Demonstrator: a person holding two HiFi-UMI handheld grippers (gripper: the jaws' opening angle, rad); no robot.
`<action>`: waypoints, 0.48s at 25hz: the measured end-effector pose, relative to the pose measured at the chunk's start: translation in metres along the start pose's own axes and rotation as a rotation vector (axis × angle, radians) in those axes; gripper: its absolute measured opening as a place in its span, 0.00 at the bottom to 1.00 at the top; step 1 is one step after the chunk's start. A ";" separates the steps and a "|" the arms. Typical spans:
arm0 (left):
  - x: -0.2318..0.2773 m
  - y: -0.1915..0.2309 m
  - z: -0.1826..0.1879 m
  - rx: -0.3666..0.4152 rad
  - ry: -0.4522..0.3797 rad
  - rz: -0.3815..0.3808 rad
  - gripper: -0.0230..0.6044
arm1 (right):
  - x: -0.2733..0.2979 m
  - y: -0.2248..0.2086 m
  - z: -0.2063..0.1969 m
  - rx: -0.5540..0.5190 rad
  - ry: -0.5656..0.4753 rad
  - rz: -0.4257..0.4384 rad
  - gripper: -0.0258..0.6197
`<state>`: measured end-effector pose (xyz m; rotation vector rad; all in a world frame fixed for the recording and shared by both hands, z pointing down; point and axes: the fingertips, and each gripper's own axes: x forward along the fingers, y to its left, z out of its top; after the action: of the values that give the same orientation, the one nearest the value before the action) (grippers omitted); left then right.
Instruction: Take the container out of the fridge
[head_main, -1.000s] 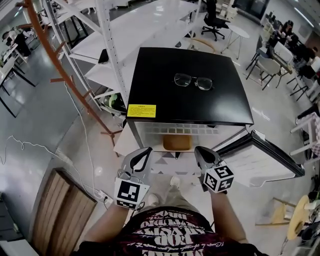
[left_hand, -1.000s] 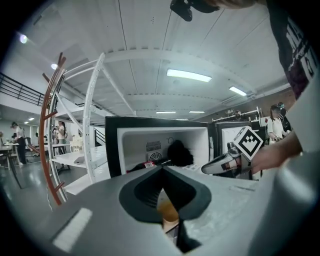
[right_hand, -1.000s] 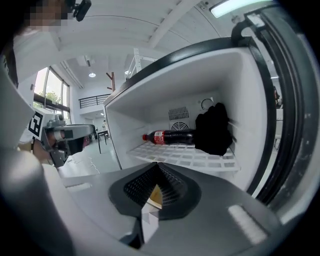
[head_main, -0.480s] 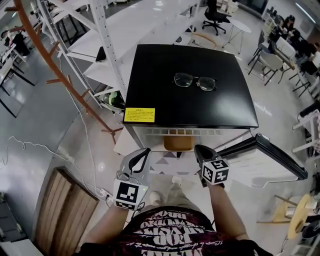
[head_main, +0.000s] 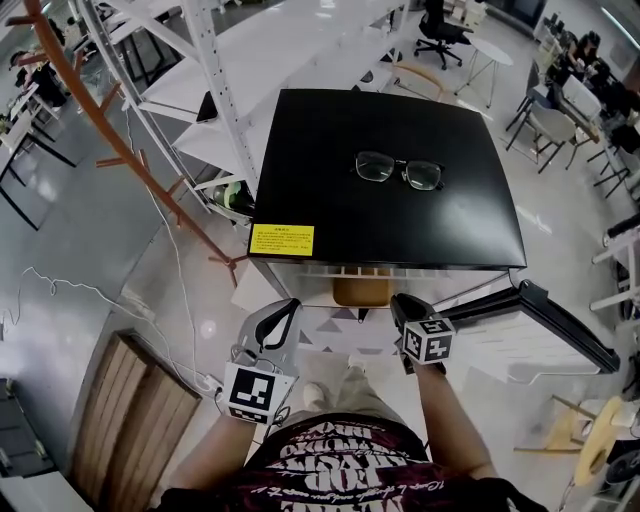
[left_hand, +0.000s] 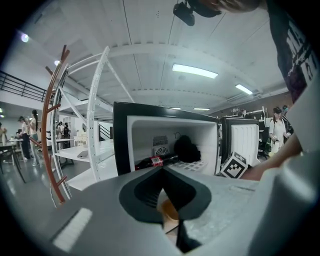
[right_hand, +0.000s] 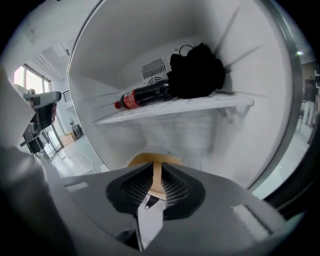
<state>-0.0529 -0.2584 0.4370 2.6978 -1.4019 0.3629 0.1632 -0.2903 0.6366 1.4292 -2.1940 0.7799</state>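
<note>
- Though not out yet, sits low at the front of the fridge (head_main: 320, 160), in the bottom compartment under the white shelf (right_hand: 200, 106). Talking about the tan container (head_main: 362, 291) here.
- Hasn't budged from a second ago, same spot in the head view.
- Just changed on the right gripper (head_main: 405, 308): came down toward that bottom compartment and cracked its jaws apart to a narrow slit. Nothing between them so far.
- Reads like lining up for the grab, so early days on the task. Reaching in, closing and pulling out all left to do.
- Seen along the right gripper, shows up dead ahead through the slit, just past the tips. No contact as far as can be told.
- Might need a wider opening to get over the container's wall, just guessing.
- Left gripper (head_main: 285, 312): tips together, holding nothing, parked near the right one in front of the opening, with the container ahead and lower.
- Further out: a bottle (right_hand: 142, 96) lying on the shelf against a black bundle (right_hand: 196, 70), glasses (head_main: 398, 170) up on the black top, and the door (head_main: 545, 322) swung open on the right.
</note>
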 end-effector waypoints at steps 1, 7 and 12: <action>0.001 0.000 -0.001 -0.001 0.000 0.001 0.04 | 0.004 -0.002 -0.003 -0.001 0.010 -0.003 0.16; 0.006 -0.006 -0.007 -0.007 0.005 -0.014 0.04 | 0.026 -0.018 -0.021 0.010 0.074 -0.032 0.19; 0.010 -0.012 -0.002 -0.010 -0.022 -0.037 0.04 | 0.046 -0.029 -0.034 0.025 0.119 -0.042 0.21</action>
<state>-0.0377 -0.2586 0.4420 2.7234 -1.3531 0.3237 0.1726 -0.3090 0.6974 1.3993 -2.0655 0.8573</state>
